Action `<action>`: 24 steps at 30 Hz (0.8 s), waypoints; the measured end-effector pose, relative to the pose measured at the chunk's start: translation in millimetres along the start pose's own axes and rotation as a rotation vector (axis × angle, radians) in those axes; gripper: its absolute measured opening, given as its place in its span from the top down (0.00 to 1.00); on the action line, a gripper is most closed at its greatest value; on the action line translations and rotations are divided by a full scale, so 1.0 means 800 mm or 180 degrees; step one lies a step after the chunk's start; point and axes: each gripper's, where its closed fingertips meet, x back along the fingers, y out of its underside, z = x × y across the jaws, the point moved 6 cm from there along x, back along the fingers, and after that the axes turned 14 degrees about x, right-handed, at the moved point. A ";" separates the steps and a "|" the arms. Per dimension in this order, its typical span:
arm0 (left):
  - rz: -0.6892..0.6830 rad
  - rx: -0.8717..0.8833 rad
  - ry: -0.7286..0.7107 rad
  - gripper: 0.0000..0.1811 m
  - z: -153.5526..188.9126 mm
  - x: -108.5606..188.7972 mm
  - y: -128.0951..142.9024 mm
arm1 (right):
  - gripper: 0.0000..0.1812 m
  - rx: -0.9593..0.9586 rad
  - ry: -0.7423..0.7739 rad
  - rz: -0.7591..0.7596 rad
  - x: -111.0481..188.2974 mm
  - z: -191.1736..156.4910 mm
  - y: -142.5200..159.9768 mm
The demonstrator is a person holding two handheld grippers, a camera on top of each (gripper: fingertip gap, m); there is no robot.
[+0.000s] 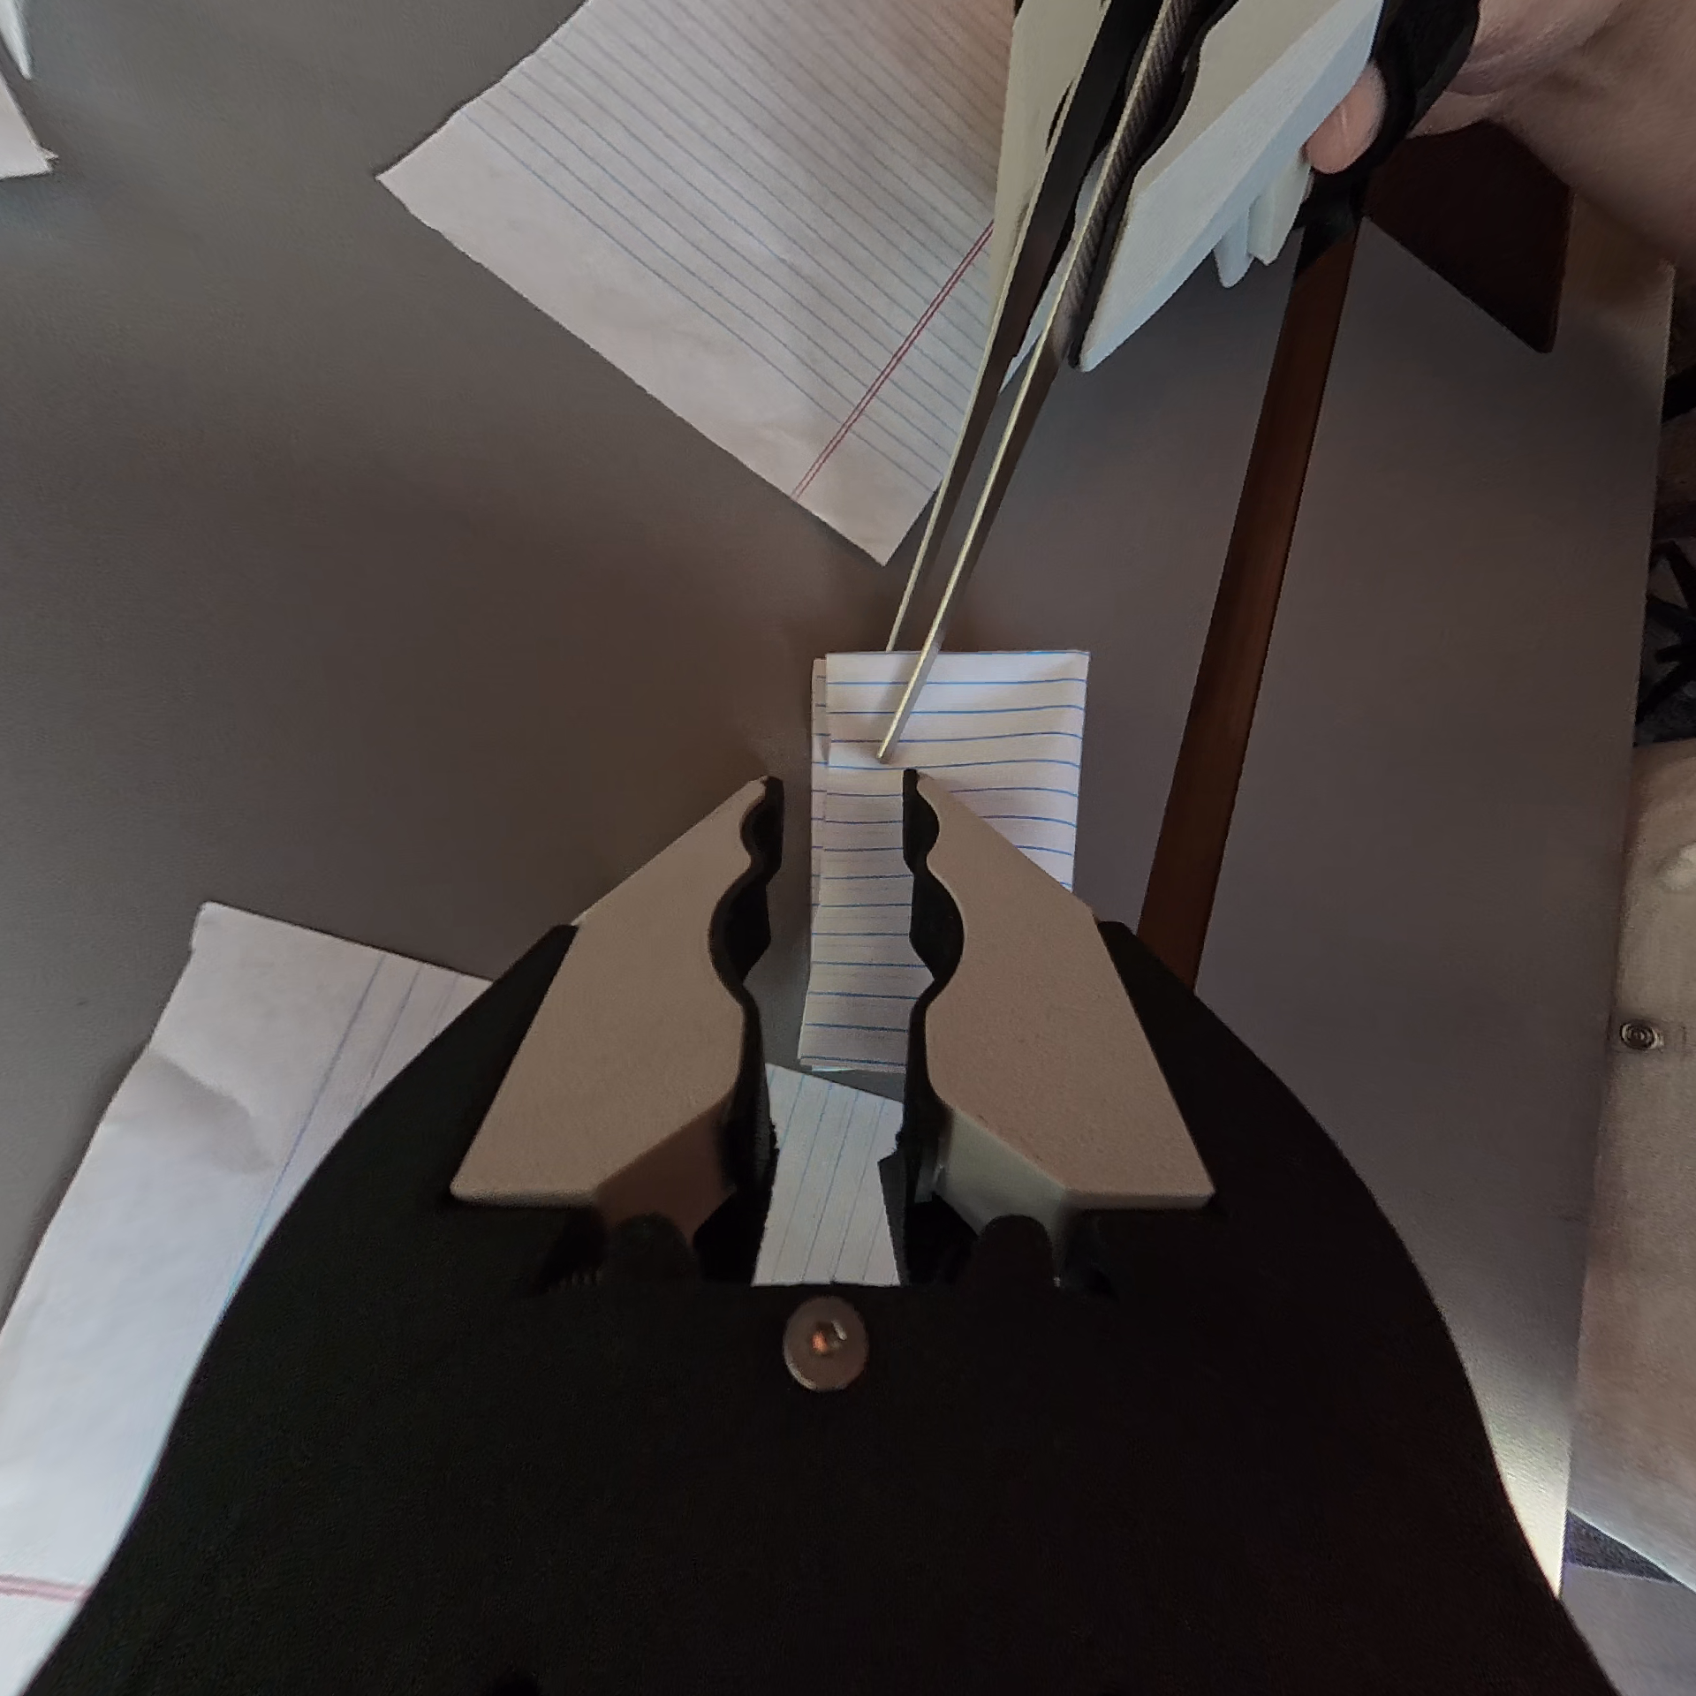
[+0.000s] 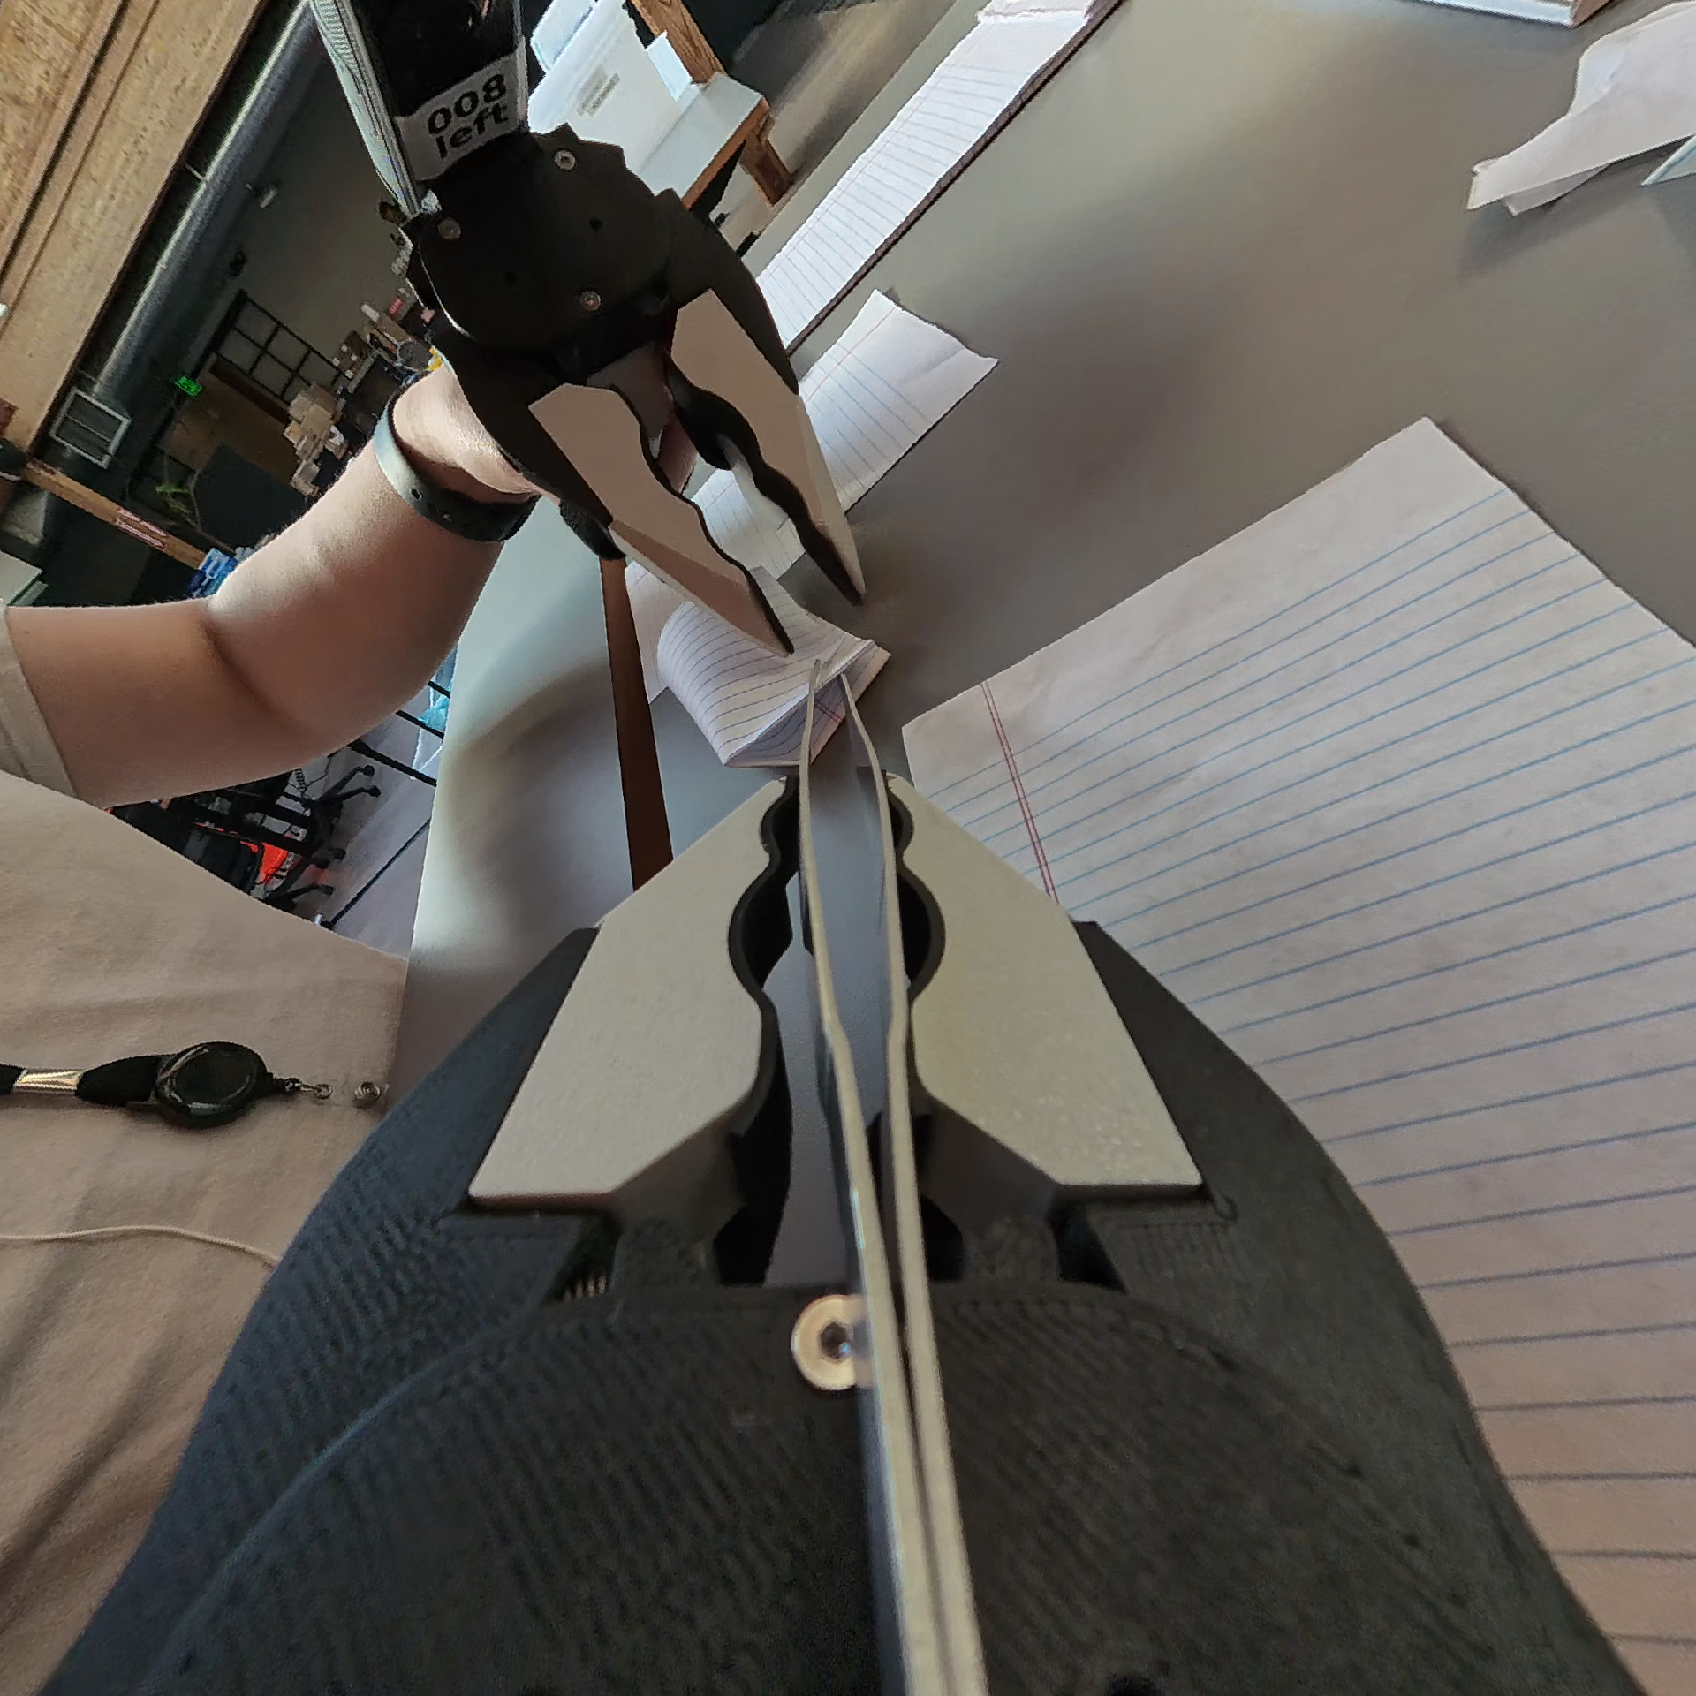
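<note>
Right gripper [image 2: 840, 789], fingers clenched on tweezers [image 1: 964, 514], touches folded paper [image 1: 954, 789]; left gripper [image 1: 842, 780] hovers, fingers released.

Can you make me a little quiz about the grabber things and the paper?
1. True or false: the right gripper holds long silver metal tweezers.
2. What do the tweezers' tips touch: (A) the small folded piece of lined paper, (B) the big flat lined sheet?
3. Is the left gripper open or shut?

Key: 1 true. 2 A. 3 open, above the folded paper on the grey table.
</note>
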 end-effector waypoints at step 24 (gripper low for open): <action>0.0044 0.0081 0.0041 1.00 -0.007 -0.003 0.002 | 0.92 0.0023 0.0307 0.0079 -0.004 -0.007 -0.001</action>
